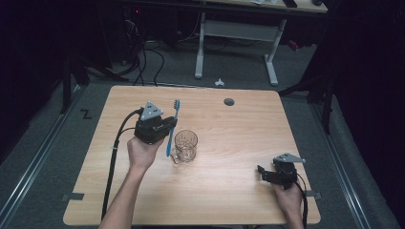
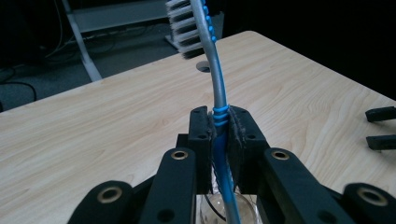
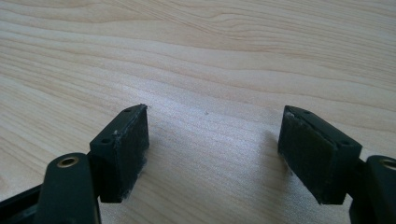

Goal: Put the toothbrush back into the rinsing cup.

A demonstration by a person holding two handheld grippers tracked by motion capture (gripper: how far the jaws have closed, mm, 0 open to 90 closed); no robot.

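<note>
Here the left gripper [image 2: 219, 128] jaws clamp the toothbrush [image 2: 215, 88].

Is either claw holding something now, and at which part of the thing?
The left claw is shut on the blue and grey plastic toothbrush, clamped at the ribbed middle of its handle, bristles upward. The right claw is open and holds nothing.

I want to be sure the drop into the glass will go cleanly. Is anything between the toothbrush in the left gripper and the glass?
Nothing visible stands between them. The left gripper is shut on the toothbrush, whose handle end hangs beside the glass; the glass looks empty.
</note>
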